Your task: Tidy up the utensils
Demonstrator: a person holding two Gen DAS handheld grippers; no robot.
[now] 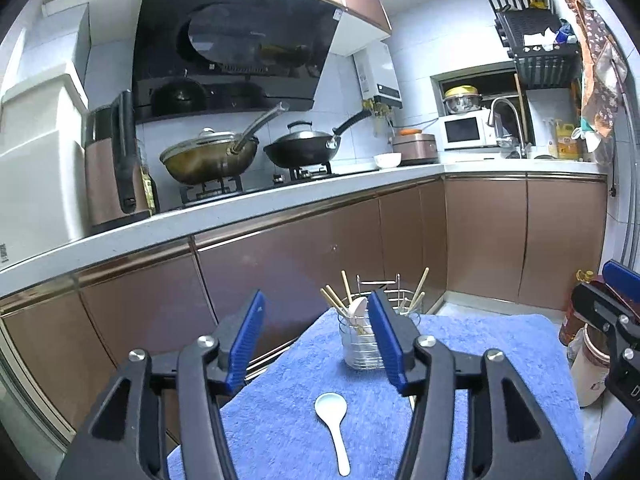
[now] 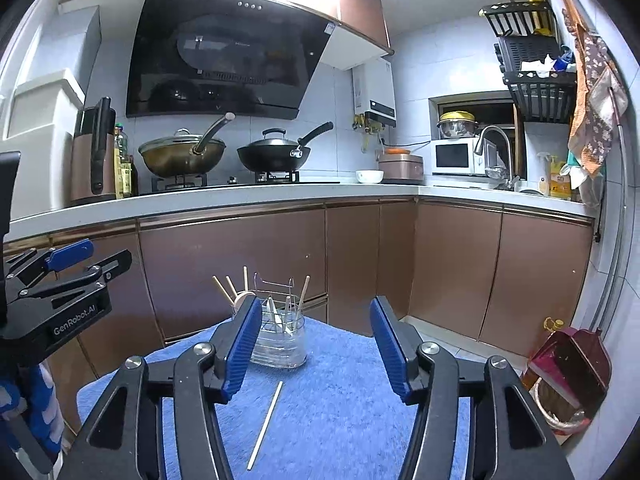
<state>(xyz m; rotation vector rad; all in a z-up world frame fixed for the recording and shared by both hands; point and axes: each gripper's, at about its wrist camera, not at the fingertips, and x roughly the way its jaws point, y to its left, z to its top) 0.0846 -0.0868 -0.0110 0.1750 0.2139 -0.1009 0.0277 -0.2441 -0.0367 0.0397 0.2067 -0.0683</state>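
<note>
**Spoon and chopstick lying loose before the utensil holder**

While both grippers are hovering over the blue towel (image 1: 500, 344), a white spoon (image 1: 333, 420) is lying flat on it, bowl toward the holder and handle pointing back at the camera, framed between the fingers of the left gripper (image 1: 316, 340). Those fingers are standing spread wide and gripping nothing. Seen from the right wrist, a single pale chopstick (image 2: 265, 426) is resting on the towel at a slight slant, just in front of the right gripper (image 2: 312, 344), whose fingers are likewise spread apart and empty.

Beyond both loose pieces, a clear utensil holder (image 2: 280, 340) with a wire frame is standing upright near the towel's far edge. Several chopsticks (image 1: 334, 300) are leaning out of it, and a white spoon is sitting inside one side. The left gripper's right pad is partly covering the holder in the left view.

Behind, brown cabinets (image 2: 240, 264) are running under a white counter (image 2: 280, 192) carrying two woks (image 2: 276, 154) and a microwave (image 2: 456, 157). A dustpan (image 2: 568, 360) is leaning at the right.
</note>
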